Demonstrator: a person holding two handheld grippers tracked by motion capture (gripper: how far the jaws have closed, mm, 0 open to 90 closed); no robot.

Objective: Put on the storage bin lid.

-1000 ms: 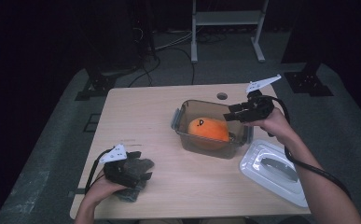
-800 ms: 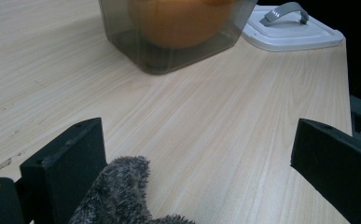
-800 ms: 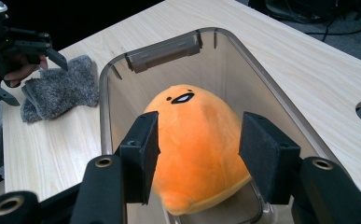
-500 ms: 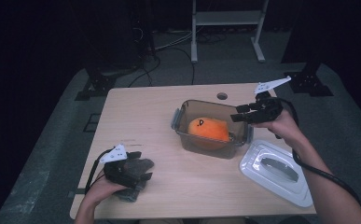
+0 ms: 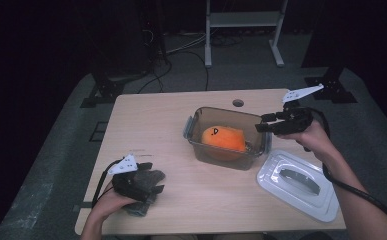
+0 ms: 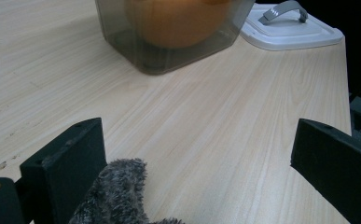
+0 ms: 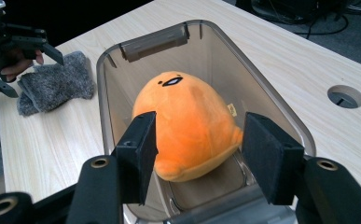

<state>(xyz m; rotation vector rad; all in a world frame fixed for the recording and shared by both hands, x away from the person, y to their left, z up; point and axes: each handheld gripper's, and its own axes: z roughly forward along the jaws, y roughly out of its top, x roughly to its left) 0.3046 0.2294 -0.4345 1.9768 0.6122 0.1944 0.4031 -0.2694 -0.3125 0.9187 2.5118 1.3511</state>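
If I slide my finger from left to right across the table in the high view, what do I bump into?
Left gripper over the grey fuzzy cloth → clear box with the orange plush toy inside → right gripper → white lid.

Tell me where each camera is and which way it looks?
High view: above the person's side, looking forward and down at the table; forearms and both tongs, left tongs and right tongs, show.
Left gripper view: on the left tongs, low over the grey cloth, facing the bin and lid; its black jaws show.
Right gripper view: on the right tongs, looking down into the bin at the orange toy.
All three views share the bin and toy.
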